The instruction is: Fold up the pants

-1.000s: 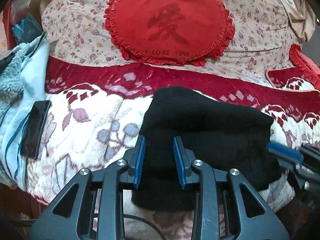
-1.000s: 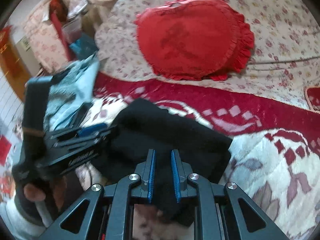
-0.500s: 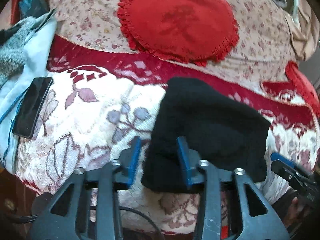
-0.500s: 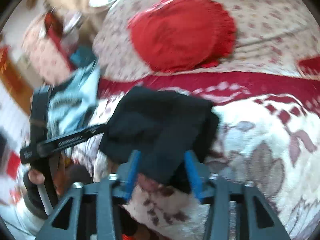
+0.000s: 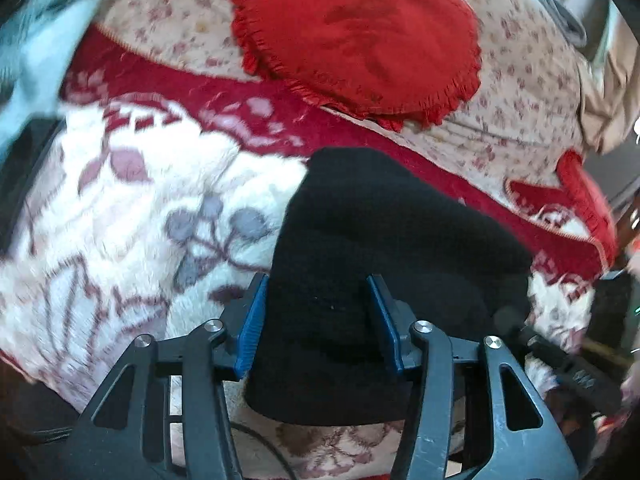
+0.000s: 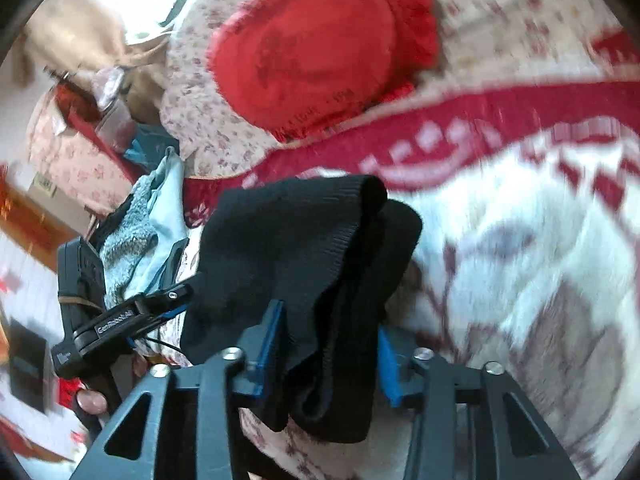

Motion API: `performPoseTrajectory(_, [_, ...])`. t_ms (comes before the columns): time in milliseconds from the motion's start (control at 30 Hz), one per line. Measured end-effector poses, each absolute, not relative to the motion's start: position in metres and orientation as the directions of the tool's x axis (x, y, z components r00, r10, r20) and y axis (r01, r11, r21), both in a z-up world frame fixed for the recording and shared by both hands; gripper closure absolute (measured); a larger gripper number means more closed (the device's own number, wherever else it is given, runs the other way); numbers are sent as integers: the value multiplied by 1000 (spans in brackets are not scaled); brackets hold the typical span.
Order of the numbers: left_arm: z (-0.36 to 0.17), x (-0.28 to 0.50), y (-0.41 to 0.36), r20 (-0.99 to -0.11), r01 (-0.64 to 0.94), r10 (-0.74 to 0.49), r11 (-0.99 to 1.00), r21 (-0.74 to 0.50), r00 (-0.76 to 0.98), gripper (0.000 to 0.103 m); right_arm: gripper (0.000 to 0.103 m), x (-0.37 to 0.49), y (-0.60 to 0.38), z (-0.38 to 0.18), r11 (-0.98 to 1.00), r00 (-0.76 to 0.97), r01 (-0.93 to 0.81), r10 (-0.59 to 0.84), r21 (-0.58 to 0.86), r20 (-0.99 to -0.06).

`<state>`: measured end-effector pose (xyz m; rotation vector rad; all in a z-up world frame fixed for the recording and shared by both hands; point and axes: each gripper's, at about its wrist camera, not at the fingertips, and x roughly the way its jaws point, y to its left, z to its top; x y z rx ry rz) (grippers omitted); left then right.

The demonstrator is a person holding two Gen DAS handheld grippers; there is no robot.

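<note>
— Left gripper (image 5: pixel 318 320) first: its jaws straddle the near left edge of the black pants (image 5: pixel 384 264), which lie folded on the bed blanket (image 5: pixel 132 216) at about five o'clock from the red cushion (image 5: pixel 360 36). The jaws are easing shut, with cloth between them, but the blue pads look clear of it.

— And the right gripper (image 6: pixel 328 344)?

— Same on the other side. It has the thick stacked end of the pants (image 6: pixel 296 248) between its jaws, and those are closing too. The picture is smeared, so I can't swear the pads aren't brushing the cloth already.

— So how would you do it well?

— I'd say take every layer, not just the top one, close both sides evenly, then lift together so the bundle doesn't slump or twist.
</note>
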<state>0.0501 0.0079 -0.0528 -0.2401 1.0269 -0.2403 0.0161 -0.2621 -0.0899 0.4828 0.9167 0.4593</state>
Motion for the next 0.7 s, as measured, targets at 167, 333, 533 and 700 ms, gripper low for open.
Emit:
performPoseTrajectory(167, [-30,63,-15,-776,156,-322,946,-283,543,65,68,31,-269,-57,846,614,-212,505,489,-607])
performPoseTrajectory(333, [-24,82,-40,-788,192,-258,965,-180,558,64,69,51,-276,-59,891,648,-194,430,410,-628])
performPoseTrajectory(533, [-32,69,-8,-790,98,-278,958,-270,547,64,70,50,-301,-86,855,610,-145,473,497,-636])
performPoseTrajectory(700, [-55,60,21,-793,-21,-349,910,-414,500,47,64,56,-308,-93,810,587,-140,531,569,-611])
